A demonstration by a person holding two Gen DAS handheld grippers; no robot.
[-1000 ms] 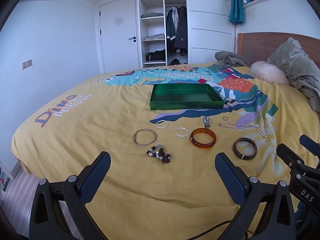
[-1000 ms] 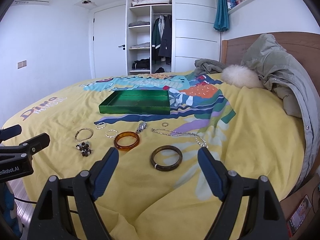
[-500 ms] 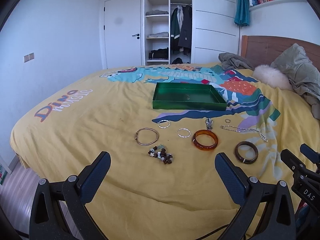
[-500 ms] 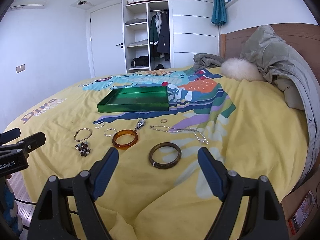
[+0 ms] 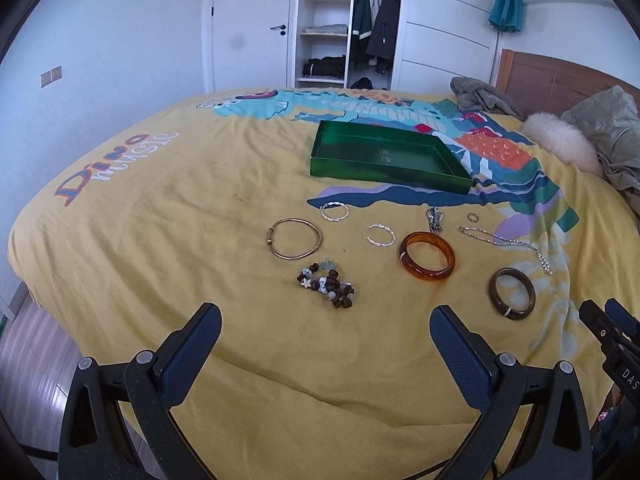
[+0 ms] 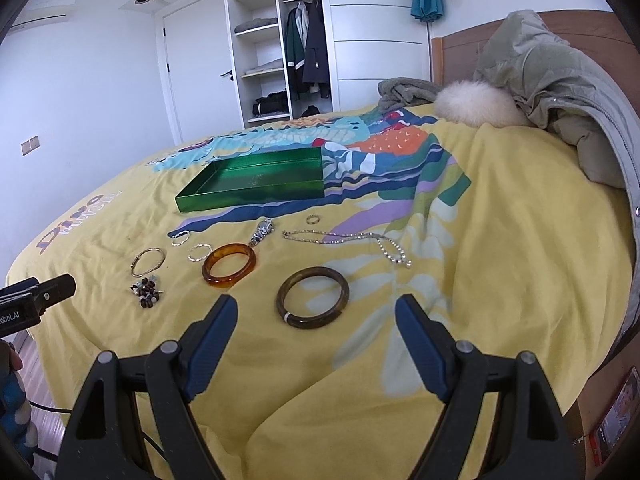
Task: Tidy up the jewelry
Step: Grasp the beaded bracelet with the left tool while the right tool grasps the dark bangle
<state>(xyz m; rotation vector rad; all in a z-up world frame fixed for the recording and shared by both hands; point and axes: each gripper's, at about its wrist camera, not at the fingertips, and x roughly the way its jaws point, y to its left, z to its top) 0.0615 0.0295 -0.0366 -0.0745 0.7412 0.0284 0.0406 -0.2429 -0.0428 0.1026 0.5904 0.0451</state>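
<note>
An empty green tray (image 5: pixel 400 178) (image 6: pixel 224 202) lies on the yellow bed. In front of it lie an amber bangle (image 5: pixel 427 256) (image 6: pixel 228 265), a dark brown bangle (image 5: pixel 512 293) (image 6: pixel 312 297), a thin gold bangle (image 5: pixel 295 238) (image 6: pixel 148 262), a beaded bracelet (image 5: pixel 327 283) (image 6: pixel 147 291), two silver hoops (image 5: pixel 379 235) (image 5: pixel 334 212), a silver chain (image 5: pixel 508 246) (image 6: pixel 348 240), a small ring (image 6: pixel 313 219) and a silver charm (image 6: pixel 262 232). My left gripper (image 5: pixel 326 338) is open and empty, just short of the beaded bracelet. My right gripper (image 6: pixel 316 322) is open and empty, just short of the dark brown bangle.
A grey-green jacket (image 6: pixel 560 92) and a white fluffy cushion (image 6: pixel 476 104) lie by the wooden headboard at the right. A grey cloth (image 5: pixel 480 98) lies at the far side of the bed. An open wardrobe (image 5: pixel 348 24) stands behind the bed.
Both grippers have moved forward and lower over the bed, so the jewelry sits closer in both views. Both stay open. No item has moved.
</note>
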